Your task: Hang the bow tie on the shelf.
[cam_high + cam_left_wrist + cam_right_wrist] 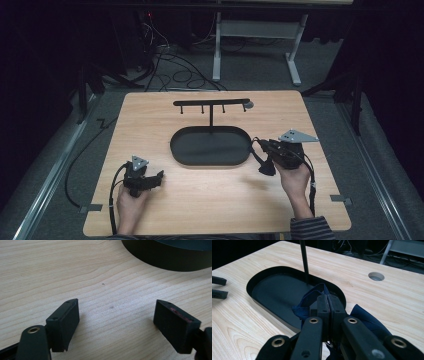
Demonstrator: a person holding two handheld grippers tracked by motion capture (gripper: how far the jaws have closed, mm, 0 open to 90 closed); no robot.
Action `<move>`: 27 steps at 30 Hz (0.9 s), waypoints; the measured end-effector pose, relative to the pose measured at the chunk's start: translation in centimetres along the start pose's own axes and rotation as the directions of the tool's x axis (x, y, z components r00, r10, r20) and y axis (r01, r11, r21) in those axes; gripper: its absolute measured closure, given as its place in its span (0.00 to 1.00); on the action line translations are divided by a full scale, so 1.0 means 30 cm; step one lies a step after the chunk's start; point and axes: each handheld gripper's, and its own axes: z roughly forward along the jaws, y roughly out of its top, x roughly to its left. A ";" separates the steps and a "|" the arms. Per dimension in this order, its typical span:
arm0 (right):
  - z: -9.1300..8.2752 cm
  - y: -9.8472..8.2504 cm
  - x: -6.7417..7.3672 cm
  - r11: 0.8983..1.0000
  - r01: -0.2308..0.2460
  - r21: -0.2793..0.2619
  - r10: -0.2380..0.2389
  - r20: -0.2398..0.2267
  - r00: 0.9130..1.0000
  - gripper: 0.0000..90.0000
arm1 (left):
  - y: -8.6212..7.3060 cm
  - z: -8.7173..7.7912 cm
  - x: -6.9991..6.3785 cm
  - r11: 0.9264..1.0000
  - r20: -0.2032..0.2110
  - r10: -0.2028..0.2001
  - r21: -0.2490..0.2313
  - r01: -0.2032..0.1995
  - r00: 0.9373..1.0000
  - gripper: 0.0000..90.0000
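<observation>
The right gripper [327,302] is clenched on a dark blue cloth [312,298] at the tray's [262,272] near rim, centre frame. The cloth looks soft, light and floppy; a pinched fold should hold best. The left gripper [116,322] rests released, lower left on the surface [150,120].

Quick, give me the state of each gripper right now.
Left gripper: open, nothing between its jaws, low over the bare wooden table.
Right gripper: shut on a dark blue cloth, at the black tray.
</observation>
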 end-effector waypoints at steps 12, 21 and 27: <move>-0.004 0.029 0.003 1.000 0.005 -0.021 -0.005 0.002 1.000 1.00 | 0.000 0.000 0.000 1.000 0.000 0.000 0.000 0.000 1.000 0.24; -0.003 0.051 -0.001 1.000 0.010 -0.026 -0.010 -0.001 1.000 1.00 | 0.000 0.000 0.000 1.000 0.000 0.000 0.000 0.000 1.000 0.24; 0.007 0.064 0.000 1.000 0.006 -0.030 -0.006 -0.010 1.000 1.00 | 0.000 0.000 0.000 1.000 0.000 0.000 0.000 0.000 1.000 0.24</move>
